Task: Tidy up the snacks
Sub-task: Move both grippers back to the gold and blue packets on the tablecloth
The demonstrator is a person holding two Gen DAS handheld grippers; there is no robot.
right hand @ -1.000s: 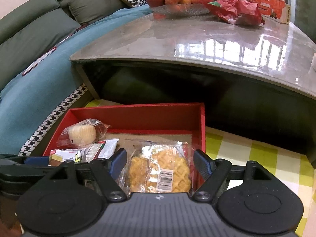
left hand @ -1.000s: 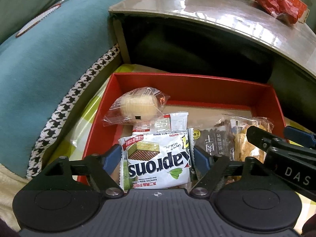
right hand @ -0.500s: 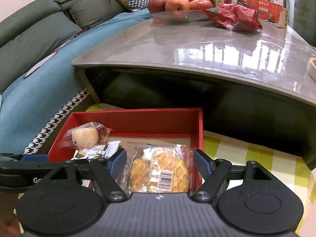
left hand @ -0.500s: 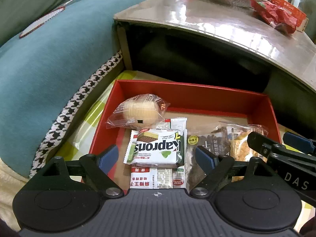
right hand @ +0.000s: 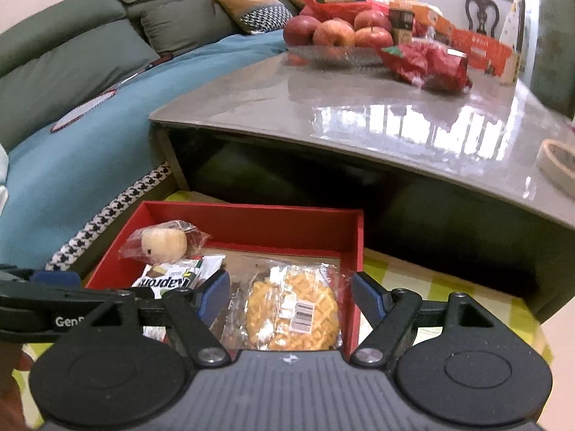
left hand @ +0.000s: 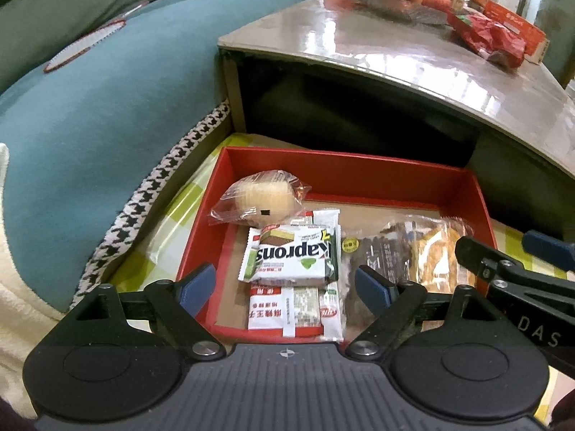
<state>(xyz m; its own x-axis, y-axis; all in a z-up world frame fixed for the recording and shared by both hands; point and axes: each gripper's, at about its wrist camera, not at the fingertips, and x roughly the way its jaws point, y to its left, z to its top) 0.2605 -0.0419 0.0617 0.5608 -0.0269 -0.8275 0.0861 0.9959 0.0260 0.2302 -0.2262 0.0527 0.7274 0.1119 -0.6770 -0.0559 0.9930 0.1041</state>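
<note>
**Hovering over the red box with both grippers empty**

Standing wide apart, the jaws of the left gripper (left hand: 285, 283) have just been opening — the wafer packet (left hand: 293, 258) shows between them but lies flat in the red box (left hand: 359, 176), no pad pressing on it. The right gripper (right hand: 291, 296) has its jaws apart too, framing the waffle packet (right hand: 293, 310), which rests in the box's right end without touching either pad.

Inside the box, a wrapped round cake (left hand: 260, 197) sits at the back left, a white and red packet (left hand: 294, 309) lies under the wafer packet, and a dark snack packet (left hand: 377, 251) lies between wafers and waffle.

The box rests on a yellow-green checked cloth (right hand: 413, 273). Behind it stands a glossy grey table (right hand: 359, 107) carrying a bowl of apples (right hand: 337, 34) and a red bag (right hand: 427, 63) — a sofa with a teal cover (left hand: 90, 125) runs along the left.
</note>
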